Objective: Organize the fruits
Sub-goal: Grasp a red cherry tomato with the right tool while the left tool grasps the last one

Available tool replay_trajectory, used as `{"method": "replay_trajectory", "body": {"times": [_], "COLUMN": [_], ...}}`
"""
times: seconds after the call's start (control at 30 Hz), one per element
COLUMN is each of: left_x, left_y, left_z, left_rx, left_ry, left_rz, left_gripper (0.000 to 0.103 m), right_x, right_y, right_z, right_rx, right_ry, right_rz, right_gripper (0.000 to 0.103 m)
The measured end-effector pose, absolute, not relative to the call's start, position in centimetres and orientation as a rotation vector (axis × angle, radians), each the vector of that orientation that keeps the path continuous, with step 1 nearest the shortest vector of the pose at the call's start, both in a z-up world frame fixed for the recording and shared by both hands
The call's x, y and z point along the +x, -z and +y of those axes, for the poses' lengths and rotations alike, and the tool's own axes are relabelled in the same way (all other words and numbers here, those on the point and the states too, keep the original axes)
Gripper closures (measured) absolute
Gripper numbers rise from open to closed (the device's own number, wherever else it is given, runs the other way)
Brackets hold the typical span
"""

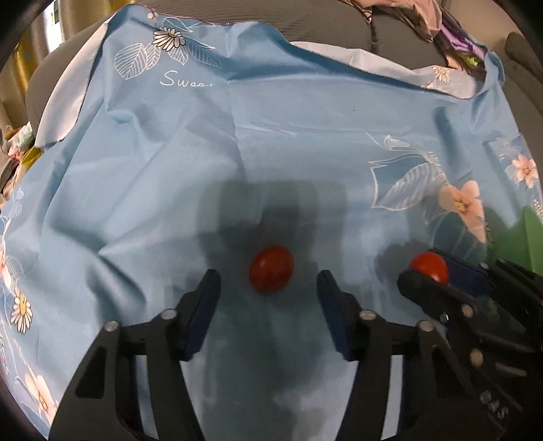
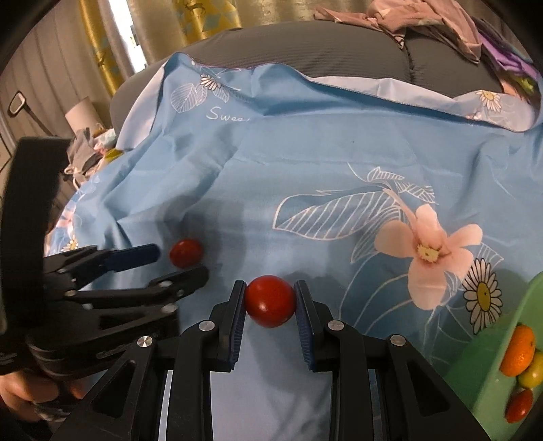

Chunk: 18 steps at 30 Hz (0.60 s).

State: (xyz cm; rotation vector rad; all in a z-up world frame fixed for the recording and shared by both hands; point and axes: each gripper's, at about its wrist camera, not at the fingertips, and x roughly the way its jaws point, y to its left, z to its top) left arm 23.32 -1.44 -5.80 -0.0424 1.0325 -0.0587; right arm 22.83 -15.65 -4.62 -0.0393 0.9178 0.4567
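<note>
Two small red tomatoes lie on a light blue flowered cloth (image 1: 169, 163). In the left wrist view, one tomato (image 1: 270, 273) sits just ahead of and between the open fingers of my left gripper (image 1: 268, 281), untouched. My right gripper (image 2: 269, 298) is shut on the other tomato (image 2: 269, 300), with both pads against its sides; this tomato also shows in the left wrist view (image 1: 428, 266). In the right wrist view the left gripper (image 2: 180, 261) sits at the left by its tomato (image 2: 186, 253).
A green tray (image 2: 488, 342) at the right edge holds an orange (image 2: 518, 349), a yellow-green fruit (image 2: 532, 373) and a red fruit (image 2: 519, 405). A grey cushion (image 2: 322, 47) with piled clothes (image 2: 407, 17) lies behind the cloth. Clutter sits at the far left.
</note>
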Motion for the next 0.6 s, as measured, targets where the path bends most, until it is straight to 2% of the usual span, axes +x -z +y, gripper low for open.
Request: {"method": "replay_trajectory", "body": {"times": [0.13,0.17,0.2,0.27,0.6], "left_x": [24.0,24.0,24.1,24.1,21.3], "left_y": [6.3,6.3,6.3,6.3,4.5], "left_z": [-1.7,-1.7,-1.7,-1.5,-1.9], "left_rx": [-0.013,-0.016,-0.017,-0.024,-0.026], "left_ry": [0.031,0.031,0.028,0.023,0.067], "left_rz": [1.019,1.016,1.014,1.009,0.997], "left_gripper": [0.059,0.063,0.072,0.078,0.078], "right_x": [22.9,22.9,22.8,22.8,21.4], "right_y": [4.7,4.7,4.8,4.8,4.0], "right_z": [-15.7,-15.7,-15.8,-15.9,-16.2], "right_rx": [-0.027,-0.022,-0.019,-0.020,-0.012], "right_ry": [-0.464,-0.466,-0.468,-0.469,-0.465], "right_rz": [0.911,0.910,0.908,0.907,0.899], "right_gripper": [0.073,0.073,0.073,0.073,0.073]}}
